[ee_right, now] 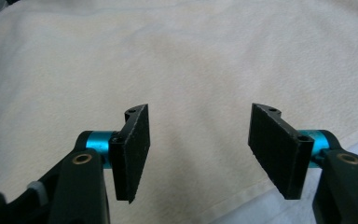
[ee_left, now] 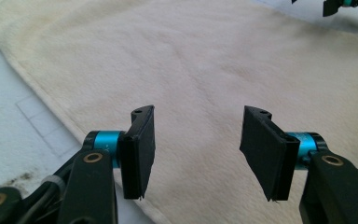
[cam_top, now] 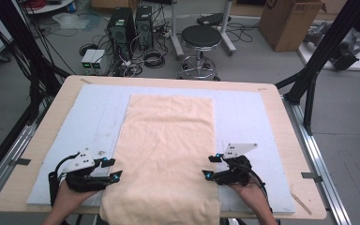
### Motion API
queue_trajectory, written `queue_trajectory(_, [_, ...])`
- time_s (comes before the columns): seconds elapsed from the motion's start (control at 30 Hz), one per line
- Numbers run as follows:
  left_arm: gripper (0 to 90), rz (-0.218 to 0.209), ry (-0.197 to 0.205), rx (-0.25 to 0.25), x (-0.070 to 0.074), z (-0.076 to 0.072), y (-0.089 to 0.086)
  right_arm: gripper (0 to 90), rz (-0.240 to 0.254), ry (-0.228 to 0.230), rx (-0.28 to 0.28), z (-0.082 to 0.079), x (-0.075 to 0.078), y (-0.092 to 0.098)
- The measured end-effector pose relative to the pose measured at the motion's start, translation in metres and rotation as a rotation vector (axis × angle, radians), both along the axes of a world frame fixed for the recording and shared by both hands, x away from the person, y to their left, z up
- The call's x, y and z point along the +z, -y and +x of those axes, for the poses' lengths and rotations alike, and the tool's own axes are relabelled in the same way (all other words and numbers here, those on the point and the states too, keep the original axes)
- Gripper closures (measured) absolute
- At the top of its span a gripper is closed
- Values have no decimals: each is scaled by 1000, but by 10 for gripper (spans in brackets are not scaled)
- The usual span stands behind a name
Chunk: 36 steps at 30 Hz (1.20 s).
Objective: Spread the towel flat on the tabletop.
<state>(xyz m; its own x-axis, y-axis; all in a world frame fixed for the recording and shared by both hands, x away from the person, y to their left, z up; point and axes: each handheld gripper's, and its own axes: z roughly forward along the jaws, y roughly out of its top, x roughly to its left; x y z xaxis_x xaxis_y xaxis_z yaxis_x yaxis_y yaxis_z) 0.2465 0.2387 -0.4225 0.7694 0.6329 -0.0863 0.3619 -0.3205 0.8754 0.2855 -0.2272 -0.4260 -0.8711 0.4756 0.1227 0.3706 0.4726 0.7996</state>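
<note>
While a cream towel point(cam_top: 168, 154) is lying lengthwise down the middle of the frame, the left gripper point(cam_top: 113, 169) and right gripper point(cam_top: 209, 167) are flanking its near side edges, equally close, jaws wide, holding nothing

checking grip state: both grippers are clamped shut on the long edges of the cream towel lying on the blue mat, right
Not quite: the left gripper and right gripper stand open beside the cream towel on the blue mat, nothing pinched. Both gripper views show clear gaps between the jaws.

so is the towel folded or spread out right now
Spread out: the towel lies flat in one long rectangle on the blue mat, near end draped over the table edge. Whether it is doubled cannot be told.
</note>
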Motion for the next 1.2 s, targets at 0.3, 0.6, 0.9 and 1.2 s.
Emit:
queue_trajectory(0.3, [433,36,-2,27,-4,9,-3,370,-43,-12,-4,7,-5,-3])
queue_trajectory(0.6, [426,-6,-25,63,-3,24,-7,333,7,17,-27,16,1,-3])
queue_trajectory(0.9, [412,-18,-17,78,3,31,-8,277,13,32,-47,24,4,-12])
queue_trajectory(1.2, [408,-13,-11,84,5,38,-7,247,37,37,-56,30,9,-16])
